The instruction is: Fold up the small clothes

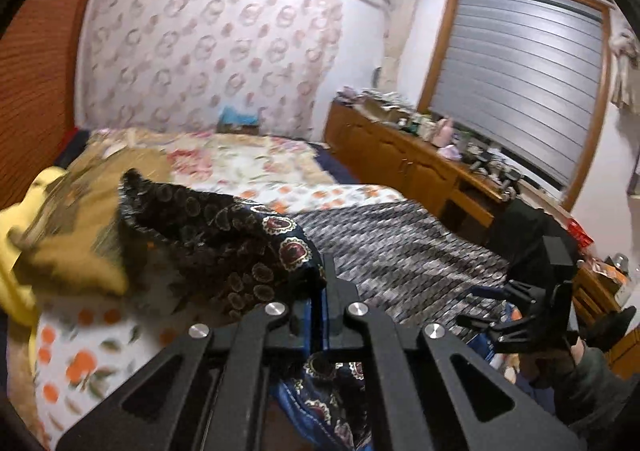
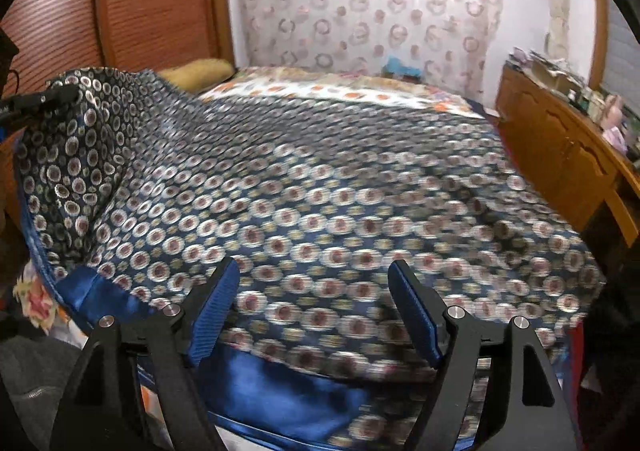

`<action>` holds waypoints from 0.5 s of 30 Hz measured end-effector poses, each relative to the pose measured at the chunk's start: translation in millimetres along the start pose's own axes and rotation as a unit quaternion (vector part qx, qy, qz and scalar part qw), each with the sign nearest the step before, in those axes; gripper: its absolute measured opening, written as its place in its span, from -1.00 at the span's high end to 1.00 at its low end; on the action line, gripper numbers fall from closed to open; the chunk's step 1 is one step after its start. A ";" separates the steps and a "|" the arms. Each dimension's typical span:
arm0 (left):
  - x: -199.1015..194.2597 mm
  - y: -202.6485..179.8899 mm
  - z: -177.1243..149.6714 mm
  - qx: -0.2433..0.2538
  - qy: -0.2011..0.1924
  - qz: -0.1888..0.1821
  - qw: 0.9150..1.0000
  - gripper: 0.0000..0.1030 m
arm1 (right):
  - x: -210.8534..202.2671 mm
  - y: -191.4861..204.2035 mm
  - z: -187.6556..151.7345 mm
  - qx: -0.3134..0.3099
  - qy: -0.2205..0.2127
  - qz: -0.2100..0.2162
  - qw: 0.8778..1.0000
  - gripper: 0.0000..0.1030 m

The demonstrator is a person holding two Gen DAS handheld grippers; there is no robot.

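One claw [image 1: 323,315] pinches the scarf [image 2: 320,191] (right claw [image 2: 314,311] gapes).

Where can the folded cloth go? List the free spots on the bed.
Free: the orange-print sheet left of the left gripper, and the floral quilt behind the lifted cloth. Crowded: the bed's near end, under the cloth, and the cluttered cabinet. The right gripper hovers open.

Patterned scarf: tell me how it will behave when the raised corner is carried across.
The patterned scarf looks floppy: its corner droops from the shut left gripper. Its glossy blue border suggests it may slip. It probably weighs little, lifted by one pinch.
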State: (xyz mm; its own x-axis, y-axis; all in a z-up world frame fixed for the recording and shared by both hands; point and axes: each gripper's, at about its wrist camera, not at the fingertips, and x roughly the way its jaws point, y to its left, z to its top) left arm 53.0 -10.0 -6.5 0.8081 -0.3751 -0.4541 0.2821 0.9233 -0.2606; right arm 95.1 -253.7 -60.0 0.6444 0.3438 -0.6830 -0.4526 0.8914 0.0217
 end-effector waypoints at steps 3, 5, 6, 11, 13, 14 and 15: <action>13.0 -18.1 14.0 0.018 -0.002 -0.016 1.000 1.00 | -8.5 -16.1 -2.8 0.011 -0.006 -0.011 1.000 -0.45; 20.9 -28.3 22.8 0.028 -0.001 -0.028 0.999 1.00 | -14.3 -25.9 -5.6 0.019 -0.010 -0.019 1.000 -0.43; 27.8 -34.8 28.9 0.033 0.000 -0.036 0.999 1.00 | -17.4 -31.6 -7.2 0.024 -0.012 -0.022 0.999 -0.41; 60.5 -72.7 54.4 0.053 0.012 -0.077 0.996 1.00 | -28.1 -51.8 -12.4 0.036 -0.018 -0.041 0.998 -0.29; 71.4 -91.8 64.2 0.070 0.016 -0.091 0.993 1.00 | -32.6 -59.7 -13.9 0.045 -0.021 -0.043 0.998 -0.28; 75.1 -100.1 68.9 0.076 0.016 -0.098 0.992 1.00 | -35.8 -63.4 -14.9 0.047 -0.022 -0.046 0.998 -0.28; 79.1 -109.7 73.4 0.084 0.017 -0.105 0.991 1.00 | -39.4 -66.6 -15.9 0.048 -0.024 -0.051 0.997 -0.28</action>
State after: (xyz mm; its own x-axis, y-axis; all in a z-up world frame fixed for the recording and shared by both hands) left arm 124.0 -134.9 48.7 0.7050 -0.5601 -0.4349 0.5264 0.8243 -0.2082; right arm 90.0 -331.3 -46.2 0.7144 0.2613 -0.6491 -0.3239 0.9458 0.0242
